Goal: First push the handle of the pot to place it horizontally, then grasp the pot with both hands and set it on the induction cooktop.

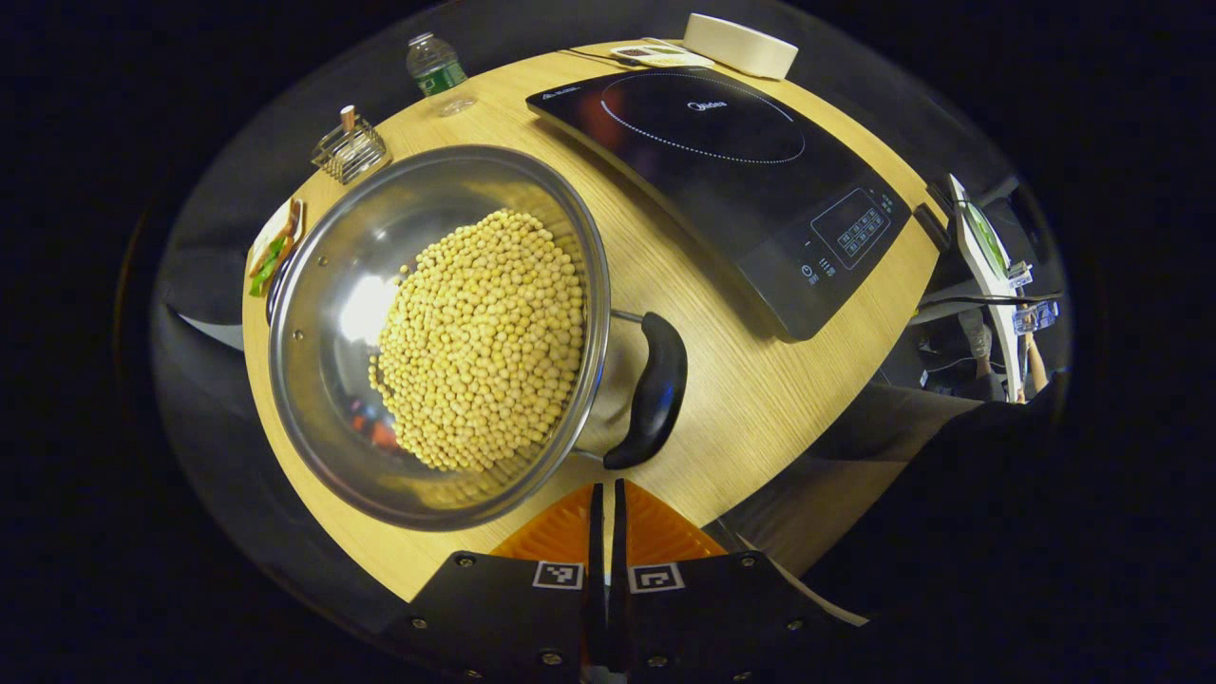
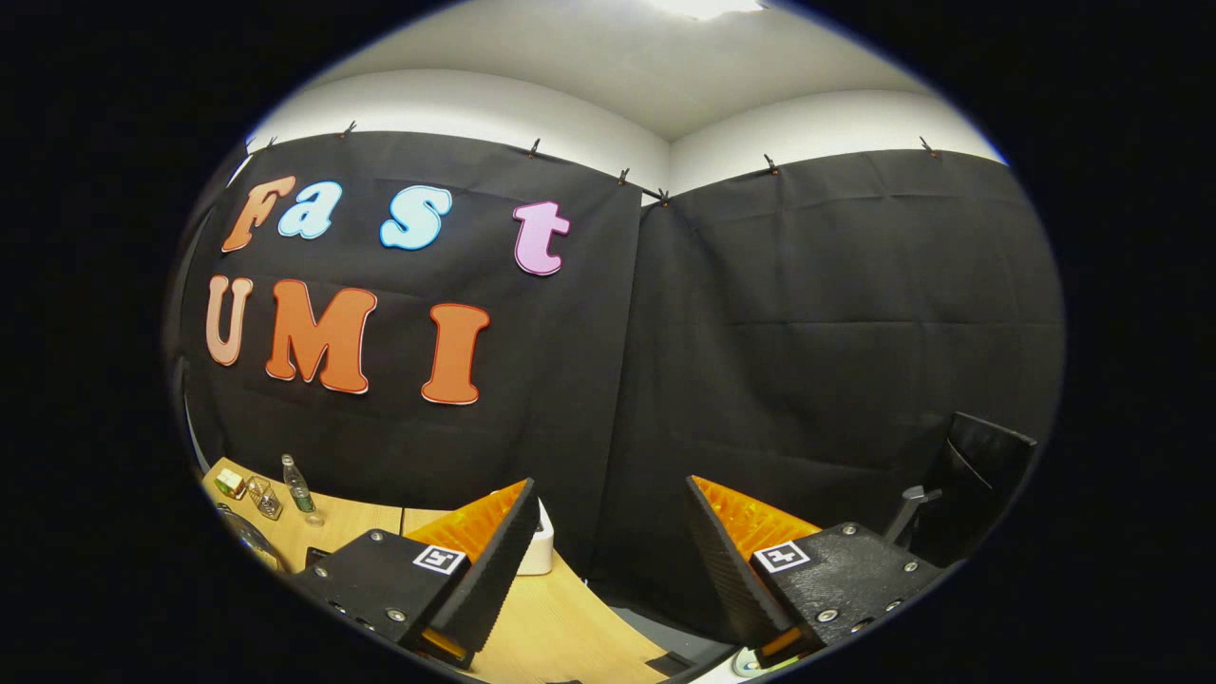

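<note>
Hand-held gripper, fingers apart, empty

From my left gripper view, the soybeans hide most of the pot floor. The packet behind its rim is half hidden. In my right gripper view, the pot's rim is cut off at the edge.

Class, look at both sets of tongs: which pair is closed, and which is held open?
The left tongs are closed, fingers together, near the steel pot's black handle. The right tongs stand wide apart, facing the black cloth wall.
</note>
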Tool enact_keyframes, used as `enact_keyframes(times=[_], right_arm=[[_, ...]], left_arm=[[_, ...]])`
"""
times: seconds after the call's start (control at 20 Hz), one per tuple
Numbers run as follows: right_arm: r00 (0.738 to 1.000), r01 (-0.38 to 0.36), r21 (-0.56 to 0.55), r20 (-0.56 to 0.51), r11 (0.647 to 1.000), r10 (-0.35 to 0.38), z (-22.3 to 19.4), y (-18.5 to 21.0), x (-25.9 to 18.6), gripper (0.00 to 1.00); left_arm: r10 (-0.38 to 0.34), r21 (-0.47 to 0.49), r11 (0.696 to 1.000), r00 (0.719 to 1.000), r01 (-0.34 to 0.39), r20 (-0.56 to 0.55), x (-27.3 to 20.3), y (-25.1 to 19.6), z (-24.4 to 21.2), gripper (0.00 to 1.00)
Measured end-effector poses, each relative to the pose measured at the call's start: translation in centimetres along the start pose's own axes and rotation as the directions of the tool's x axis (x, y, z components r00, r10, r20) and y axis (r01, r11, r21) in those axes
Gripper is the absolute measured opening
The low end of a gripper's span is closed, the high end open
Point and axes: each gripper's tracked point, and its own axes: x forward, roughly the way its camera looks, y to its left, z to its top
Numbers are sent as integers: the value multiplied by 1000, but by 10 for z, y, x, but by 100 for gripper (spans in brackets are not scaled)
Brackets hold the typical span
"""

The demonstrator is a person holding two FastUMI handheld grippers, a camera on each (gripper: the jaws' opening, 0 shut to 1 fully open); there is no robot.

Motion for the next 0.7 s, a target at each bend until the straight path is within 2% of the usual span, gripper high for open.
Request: enact_keyframes(times=[0.35, 0.7], right_arm=[[999, 14, -3, -47, 1000, -14, -11, -5, -12, 95], [998, 28, -9, -64, 1000, -28, -14, -9, -15, 95]], left_arm=[[-15, 0, 1000, 1000, 15, 22, 14, -7, 28, 2], [1, -60, 998, 997, 4, 79, 22, -15, 68, 2]])
